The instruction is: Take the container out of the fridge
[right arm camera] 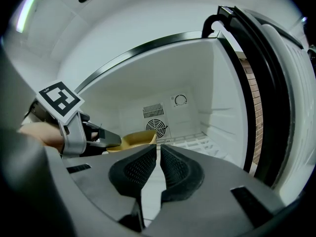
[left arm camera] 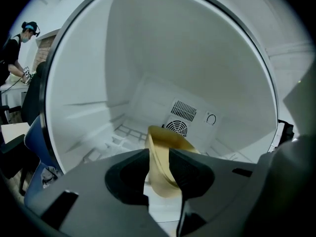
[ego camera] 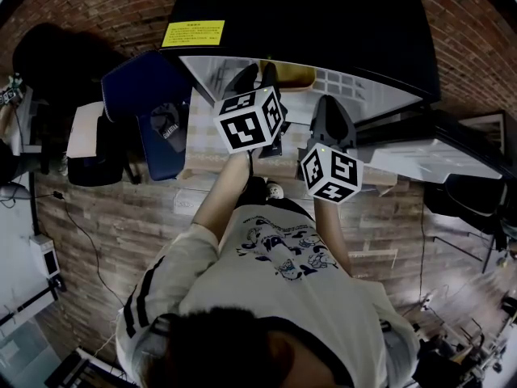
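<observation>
The left gripper (left arm camera: 159, 153) has its jaws clamped on the wall of the yellow container (left arm camera: 161, 181) inside the white fridge (left arm camera: 148, 58); the right gripper (right arm camera: 158, 149) hangs at the fridge's mouth, jaws together on nothing, the container just beyond them to their left.

Yellow label (ego camera: 192, 32) on the black top of the fridge (ego camera: 323, 23): several lines of dark print, too small to read.

Left cube (ego camera: 249, 120) and right cube (ego camera: 330, 172): black-and-white square markers on each visible face. No letters or numbers.

Fridge back wall: ring-shaped dial mark (right arm camera: 180, 100) above and right of the vent grille (right arm camera: 153, 110). No legible figures.

Blue object (ego camera: 141, 87) beside the fridge: white lettering (ego camera: 168, 132), blurred, unreadable.

Person's shirt (ego camera: 283, 249): dark blue graphic print, no words made out.
</observation>
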`<state>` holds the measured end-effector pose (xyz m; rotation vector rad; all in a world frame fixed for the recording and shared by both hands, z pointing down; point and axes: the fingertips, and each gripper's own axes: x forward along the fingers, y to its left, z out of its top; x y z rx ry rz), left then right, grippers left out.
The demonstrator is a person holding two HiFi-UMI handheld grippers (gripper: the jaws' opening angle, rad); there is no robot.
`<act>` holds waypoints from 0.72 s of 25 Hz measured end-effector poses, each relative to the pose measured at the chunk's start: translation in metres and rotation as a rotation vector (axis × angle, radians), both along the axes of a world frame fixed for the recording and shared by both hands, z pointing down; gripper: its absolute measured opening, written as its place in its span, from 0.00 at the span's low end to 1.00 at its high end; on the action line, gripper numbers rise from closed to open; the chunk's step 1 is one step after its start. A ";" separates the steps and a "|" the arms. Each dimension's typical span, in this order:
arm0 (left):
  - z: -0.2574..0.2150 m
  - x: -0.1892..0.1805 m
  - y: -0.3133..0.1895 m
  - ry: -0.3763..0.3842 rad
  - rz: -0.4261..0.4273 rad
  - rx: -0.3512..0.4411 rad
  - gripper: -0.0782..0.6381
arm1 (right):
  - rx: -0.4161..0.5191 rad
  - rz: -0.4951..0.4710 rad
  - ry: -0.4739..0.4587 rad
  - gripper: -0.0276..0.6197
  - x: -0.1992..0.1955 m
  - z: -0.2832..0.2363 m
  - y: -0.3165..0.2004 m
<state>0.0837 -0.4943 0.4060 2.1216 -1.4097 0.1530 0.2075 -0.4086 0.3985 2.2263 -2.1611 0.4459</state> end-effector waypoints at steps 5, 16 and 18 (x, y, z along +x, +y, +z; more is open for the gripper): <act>0.006 0.002 -0.002 0.022 -0.006 -0.028 0.28 | -0.009 0.001 -0.006 0.11 0.002 0.002 -0.001; 0.008 0.003 -0.008 0.048 -0.028 -0.054 0.23 | -0.015 -0.004 -0.027 0.11 0.004 0.006 -0.004; 0.008 0.002 -0.009 0.054 -0.042 -0.059 0.19 | -0.015 -0.006 -0.027 0.11 0.003 0.006 -0.004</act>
